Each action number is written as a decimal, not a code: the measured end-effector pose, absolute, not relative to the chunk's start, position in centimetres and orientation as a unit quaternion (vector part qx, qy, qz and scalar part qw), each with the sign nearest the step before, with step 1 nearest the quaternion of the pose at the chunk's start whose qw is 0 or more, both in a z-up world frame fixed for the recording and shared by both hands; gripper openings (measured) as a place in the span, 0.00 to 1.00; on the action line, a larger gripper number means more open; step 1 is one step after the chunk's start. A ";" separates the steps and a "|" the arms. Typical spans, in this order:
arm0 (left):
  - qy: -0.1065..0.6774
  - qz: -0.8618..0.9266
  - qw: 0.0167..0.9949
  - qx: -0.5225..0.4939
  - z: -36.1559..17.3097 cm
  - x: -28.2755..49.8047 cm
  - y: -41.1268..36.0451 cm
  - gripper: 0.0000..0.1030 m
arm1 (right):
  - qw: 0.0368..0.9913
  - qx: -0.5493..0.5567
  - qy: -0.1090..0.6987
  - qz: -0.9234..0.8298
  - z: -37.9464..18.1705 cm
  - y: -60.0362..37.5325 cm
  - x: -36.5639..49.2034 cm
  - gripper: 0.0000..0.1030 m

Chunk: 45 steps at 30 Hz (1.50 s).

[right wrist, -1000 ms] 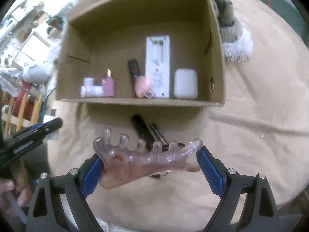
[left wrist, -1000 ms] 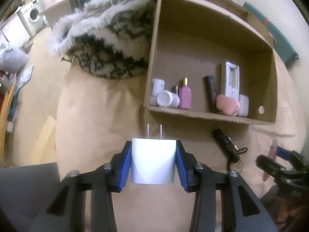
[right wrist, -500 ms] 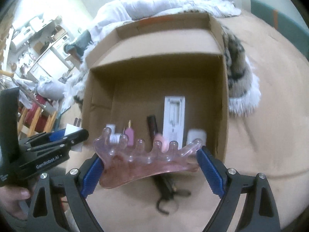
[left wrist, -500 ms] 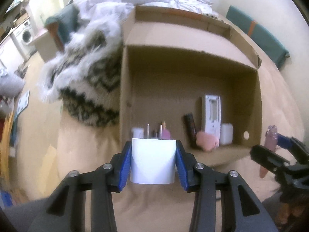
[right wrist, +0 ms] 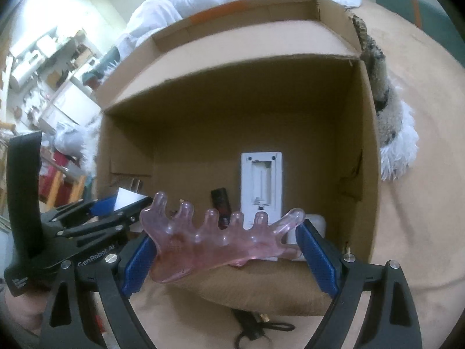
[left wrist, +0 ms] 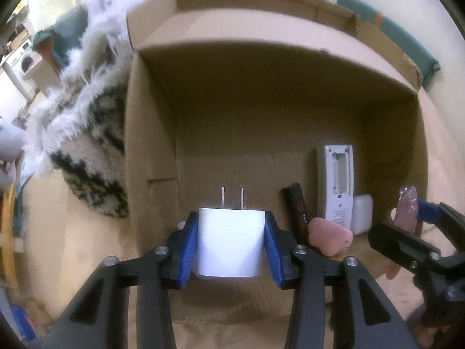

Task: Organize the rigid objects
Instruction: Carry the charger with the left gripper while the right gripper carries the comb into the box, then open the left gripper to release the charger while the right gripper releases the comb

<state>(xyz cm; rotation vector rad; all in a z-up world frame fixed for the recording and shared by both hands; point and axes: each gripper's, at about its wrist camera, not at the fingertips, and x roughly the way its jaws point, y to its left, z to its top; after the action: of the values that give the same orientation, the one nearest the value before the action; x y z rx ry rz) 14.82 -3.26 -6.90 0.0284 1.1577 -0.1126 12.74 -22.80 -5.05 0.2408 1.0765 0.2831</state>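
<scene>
A cardboard box (left wrist: 261,110) lies open-sided on a tan blanket (right wrist: 421,203), with a grey remote (left wrist: 335,186) and a dark tube (left wrist: 298,212) inside. The left gripper (left wrist: 231,245) pinches a white charger (left wrist: 231,244), its 2 prongs aimed into the box. The right gripper (right wrist: 226,250) clamps a pink massage comb (right wrist: 221,238) at the box's opening.

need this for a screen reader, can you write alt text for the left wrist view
The left gripper is shut on a white plug-in charger, prongs pointing ahead into an open cardboard box. Along the box's near right side are a dark tube, a pink pebble-shaped thing, a grey remote and a small white case. At the right edge the right gripper holds a pink comb-like tool.
</scene>
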 end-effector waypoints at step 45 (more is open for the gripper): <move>0.547 -0.029 0.836 0.016 -7.3 14.4 -3.6 0.65 | 0.830 0.143 0.530 0.102 -6.5 -23.6 14.1 0.95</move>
<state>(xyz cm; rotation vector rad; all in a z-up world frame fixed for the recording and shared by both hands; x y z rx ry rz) 14.38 -3.64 -7.31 0.0347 1.1578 -0.0620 14.11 -23.65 -6.48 0.3034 1.1238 0.2170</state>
